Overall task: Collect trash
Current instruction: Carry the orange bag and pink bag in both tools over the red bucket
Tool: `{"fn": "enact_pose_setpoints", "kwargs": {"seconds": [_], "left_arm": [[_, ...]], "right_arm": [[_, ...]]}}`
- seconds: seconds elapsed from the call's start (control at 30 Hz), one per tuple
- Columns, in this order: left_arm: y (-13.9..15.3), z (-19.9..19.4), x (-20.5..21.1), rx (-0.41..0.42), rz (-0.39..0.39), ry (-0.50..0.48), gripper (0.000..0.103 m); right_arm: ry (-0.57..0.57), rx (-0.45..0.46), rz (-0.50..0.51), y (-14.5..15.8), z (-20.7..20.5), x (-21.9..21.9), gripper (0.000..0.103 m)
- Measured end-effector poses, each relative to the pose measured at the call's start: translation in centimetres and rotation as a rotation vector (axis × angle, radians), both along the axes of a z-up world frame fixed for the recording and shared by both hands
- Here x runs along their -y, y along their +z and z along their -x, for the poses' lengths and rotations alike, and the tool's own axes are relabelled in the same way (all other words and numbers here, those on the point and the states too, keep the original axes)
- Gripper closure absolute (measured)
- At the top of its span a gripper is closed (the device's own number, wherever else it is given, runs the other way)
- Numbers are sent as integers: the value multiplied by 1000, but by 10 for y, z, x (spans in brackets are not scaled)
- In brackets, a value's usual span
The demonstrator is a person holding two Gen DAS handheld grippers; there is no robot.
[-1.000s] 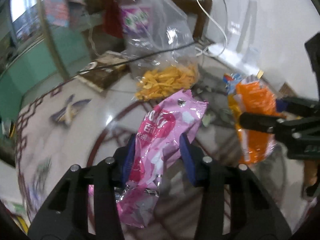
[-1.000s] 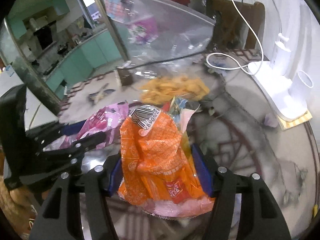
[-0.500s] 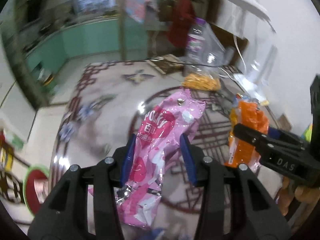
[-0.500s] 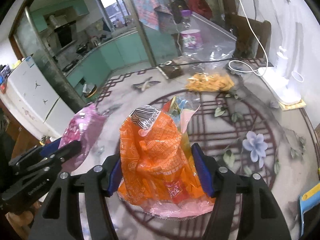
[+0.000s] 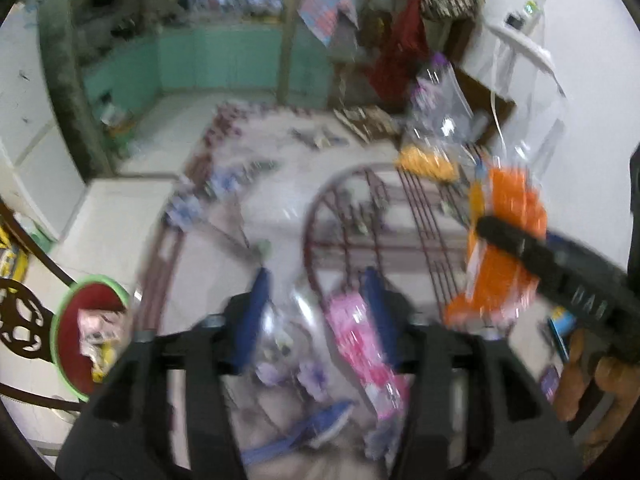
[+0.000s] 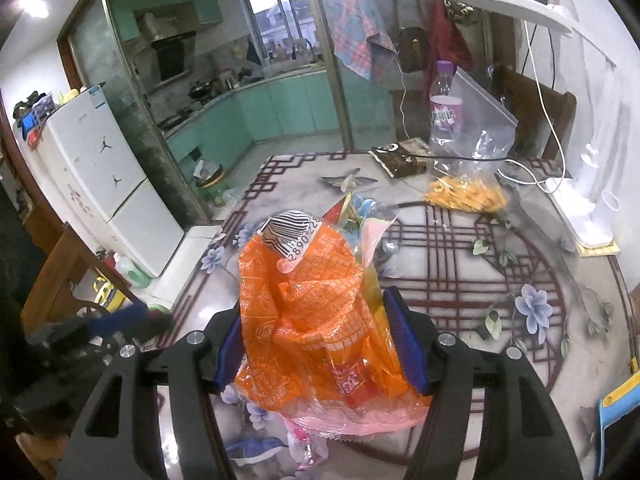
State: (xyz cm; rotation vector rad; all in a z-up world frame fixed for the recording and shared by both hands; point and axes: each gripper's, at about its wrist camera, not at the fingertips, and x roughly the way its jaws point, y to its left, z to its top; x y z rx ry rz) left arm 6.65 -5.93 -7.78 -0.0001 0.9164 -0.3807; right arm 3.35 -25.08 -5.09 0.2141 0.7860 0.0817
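My right gripper (image 6: pixel 318 332) is shut on an orange snack wrapper (image 6: pixel 304 312) and holds it above the table; it also shows in the left wrist view (image 5: pixel 504 240). My left gripper (image 5: pixel 316 304) has its jaws spread apart. The pink snack wrapper (image 5: pixel 360 352) hangs against the right finger (image 5: pixel 376 312) and looks loose, tilted down; the frame is blurred. A green-rimmed trash bin (image 5: pixel 86 336) with wrappers inside stands on the floor at lower left.
A glass-topped patterned table (image 6: pixel 500 280) holds a clear bag of orange chips (image 6: pixel 464 196), a purple-labelled bottle (image 6: pixel 444 112), a brown packet (image 6: pixel 400 156) and a white lamp base (image 6: pixel 580 216). A dark chair frame (image 5: pixel 24 320) stands by the bin.
My left gripper has opened and the pink wrapper has slipped down and to the right. Both views have swung left toward the table edge and bin. The right gripper keeps the orange wrapper.
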Motion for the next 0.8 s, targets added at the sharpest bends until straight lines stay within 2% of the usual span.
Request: {"fn": "enact_pose_setpoints", "kwargs": {"seconds": [0.07, 0.23, 0.3, 0.43, 0.47, 0.53, 0.6, 0.7, 0.8], "left_arm": [[-16, 2, 3, -28, 18, 7, 17], [-94, -6, 38, -263, 40, -17, 16], [-115, -5, 54, -281, 6, -27, 16], [-139, -7, 77, -255, -112, -40, 18], [-146, -8, 78, -263, -121, -34, 32], [-154, -9, 77, -307, -113, -34, 54], [-149, -8, 75, -306, -99, -55, 68], [-126, -6, 59, -269, -53, -38, 78], [-92, -5, 41, -185, -27, -15, 78]], "right_arm": [[-14, 1, 11, 1, 2, 2, 41], [-67, -16, 25, -2, 14, 20, 41], [-79, -23, 31, -3, 20, 25, 41], [-101, -35, 34, -5, 30, 36, 41], [-107, -37, 33, -6, 31, 39, 41], [-112, -39, 30, -7, 34, 43, 41], [-113, -38, 27, -7, 34, 45, 41], [-105, -30, 15, -6, 31, 44, 41], [-81, -16, 9, -2, 28, 34, 41]]}}
